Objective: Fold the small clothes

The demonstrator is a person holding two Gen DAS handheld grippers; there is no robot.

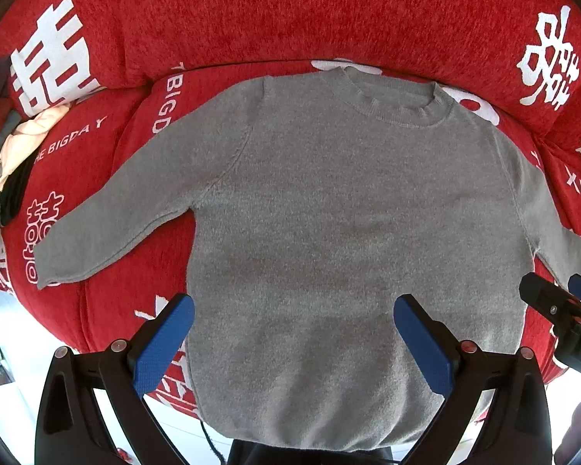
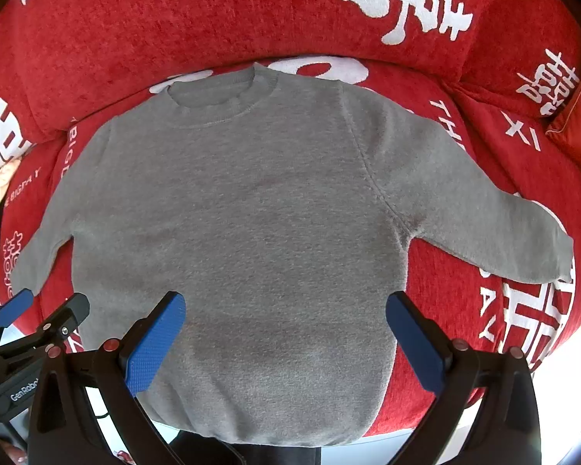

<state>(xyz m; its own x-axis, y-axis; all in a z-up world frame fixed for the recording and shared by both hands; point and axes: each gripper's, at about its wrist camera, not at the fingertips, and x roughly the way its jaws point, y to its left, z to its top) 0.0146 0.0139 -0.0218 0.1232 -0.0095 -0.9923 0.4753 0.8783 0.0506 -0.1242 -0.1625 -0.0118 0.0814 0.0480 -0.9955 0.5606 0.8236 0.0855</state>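
Observation:
A small grey knit sweater (image 1: pixel 329 213) lies flat and face up on a red sofa seat, collar away from me, both sleeves spread outward. It also shows in the right wrist view (image 2: pixel 244 224). My left gripper (image 1: pixel 294 310) is open and empty, hovering above the sweater's lower body near the hem. My right gripper (image 2: pixel 286 306) is open and empty above the same lower body. The right gripper also shows at the right edge of the left wrist view (image 1: pixel 561 302); the left gripper shows at the left edge of the right wrist view (image 2: pixel 46 306).
The red sofa (image 1: pixel 290 19) has white characters and a tall backrest behind the sweater. A pile of other clothes (image 1: pixel 23 143) lies at the far left of the seat. A red cushion (image 2: pixel 577 124) sits at the right. The seat's front edge is below the hem.

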